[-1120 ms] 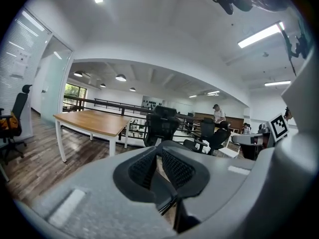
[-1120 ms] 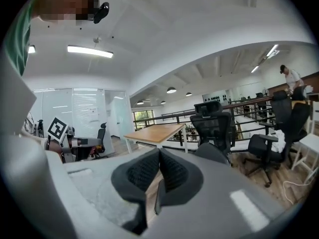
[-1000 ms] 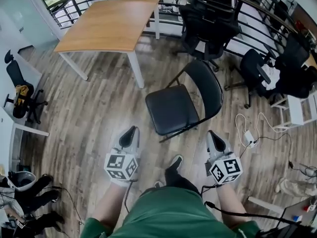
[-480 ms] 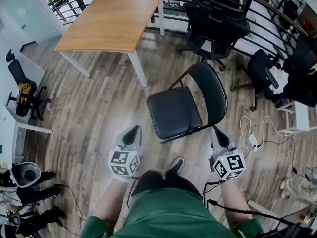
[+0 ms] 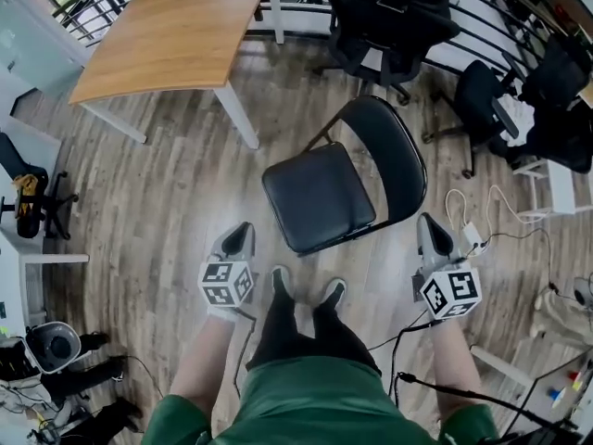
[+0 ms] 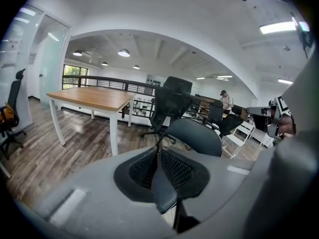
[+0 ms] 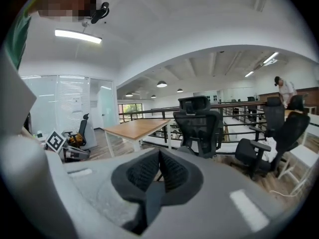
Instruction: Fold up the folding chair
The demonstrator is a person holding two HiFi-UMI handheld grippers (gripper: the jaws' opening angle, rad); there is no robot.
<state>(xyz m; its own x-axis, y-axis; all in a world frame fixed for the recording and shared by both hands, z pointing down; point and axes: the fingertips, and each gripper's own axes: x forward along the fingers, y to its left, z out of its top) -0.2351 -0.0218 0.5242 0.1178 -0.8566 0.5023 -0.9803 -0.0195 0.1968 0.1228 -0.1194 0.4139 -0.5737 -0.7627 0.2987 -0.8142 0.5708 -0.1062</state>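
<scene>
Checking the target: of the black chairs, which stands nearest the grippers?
The unfolded folding chair mid-floor, on thin tube legs; the others are wheeled office chairs farther off.

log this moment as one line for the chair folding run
stage: before grasp | folding chair: unfolded, untouched | left tongs: shut, empty | right tongs: shut, empty

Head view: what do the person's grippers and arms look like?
The left gripper and right gripper are light grey, tapering to black tips, each bearing a white cube with black square markers. A thin black cable hangs from the right one. The person wears a green top; forearms bare.
</scene>
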